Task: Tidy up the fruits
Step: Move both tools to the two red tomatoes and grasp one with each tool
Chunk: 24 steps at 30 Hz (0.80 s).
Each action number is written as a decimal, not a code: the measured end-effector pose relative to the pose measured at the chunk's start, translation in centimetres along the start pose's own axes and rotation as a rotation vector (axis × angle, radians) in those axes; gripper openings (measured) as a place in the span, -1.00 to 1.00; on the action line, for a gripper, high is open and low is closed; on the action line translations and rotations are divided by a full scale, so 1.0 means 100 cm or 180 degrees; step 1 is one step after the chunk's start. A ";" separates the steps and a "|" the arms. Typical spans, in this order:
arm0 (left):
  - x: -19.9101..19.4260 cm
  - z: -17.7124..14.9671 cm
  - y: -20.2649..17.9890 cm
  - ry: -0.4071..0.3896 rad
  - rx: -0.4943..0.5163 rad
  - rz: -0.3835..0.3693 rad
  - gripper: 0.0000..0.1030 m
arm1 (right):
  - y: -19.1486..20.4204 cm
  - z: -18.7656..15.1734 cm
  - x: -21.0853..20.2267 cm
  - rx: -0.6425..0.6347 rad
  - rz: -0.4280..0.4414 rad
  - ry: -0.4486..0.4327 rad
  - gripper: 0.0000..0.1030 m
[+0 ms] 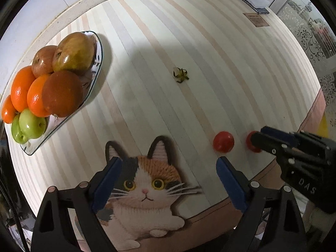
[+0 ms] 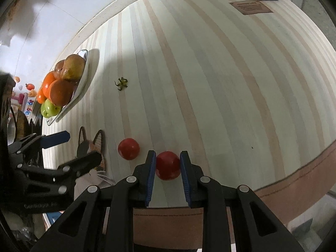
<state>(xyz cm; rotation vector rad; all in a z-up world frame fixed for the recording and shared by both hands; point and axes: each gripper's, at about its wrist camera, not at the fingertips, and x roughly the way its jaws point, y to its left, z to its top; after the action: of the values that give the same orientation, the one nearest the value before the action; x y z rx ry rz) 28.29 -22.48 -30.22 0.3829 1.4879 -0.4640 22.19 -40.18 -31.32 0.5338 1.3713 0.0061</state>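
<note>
1. Right gripper [image 2: 168, 163]: blue pads closed against both sides of a red tomato [image 2: 168, 166] that sits on the striped tablecloth [image 2: 210, 73] near its front edge.
2. Left gripper [image 1: 169, 180]: jaws spread wide, nothing between them; it hangs over the cat print [image 1: 145, 180] at the cloth's front edge.
3. Second red tomato [image 2: 128, 148]: free on the cloth, just beside the gripped one, on its left.
4. Plate [image 1: 97, 63]: at the cloth's far left edge, piled with oranges [image 1: 21, 88], green apples [image 1: 31, 124] and reddish-brown fruit [image 1: 73, 51].
5. Green tomato calyx [image 1: 180, 75]: alone mid-cloth, well apart from the plate and tomatoes.
6. Brown label [image 2: 251, 7]: far right corner.
</note>
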 end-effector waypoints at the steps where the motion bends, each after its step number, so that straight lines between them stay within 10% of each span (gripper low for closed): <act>1: 0.000 -0.001 -0.001 0.0002 0.0002 -0.0001 0.76 | 0.000 0.001 0.000 -0.0022 0.0000 0.0015 -0.47; 13: 0.012 0.018 -0.055 0.0018 0.0286 -0.0141 0.69 | -0.029 -0.005 -0.028 0.0429 -0.0053 -0.0206 -0.60; 24: 0.027 0.029 -0.084 -0.0012 0.0560 -0.0095 -0.37 | -0.056 -0.014 -0.033 0.0661 0.0009 -0.0231 -0.59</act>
<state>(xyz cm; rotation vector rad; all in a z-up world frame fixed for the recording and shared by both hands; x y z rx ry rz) 26.45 -31.31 -32.46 0.4984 1.4553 -0.6216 18.49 -45.60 -30.41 0.7029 1.3077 -0.1536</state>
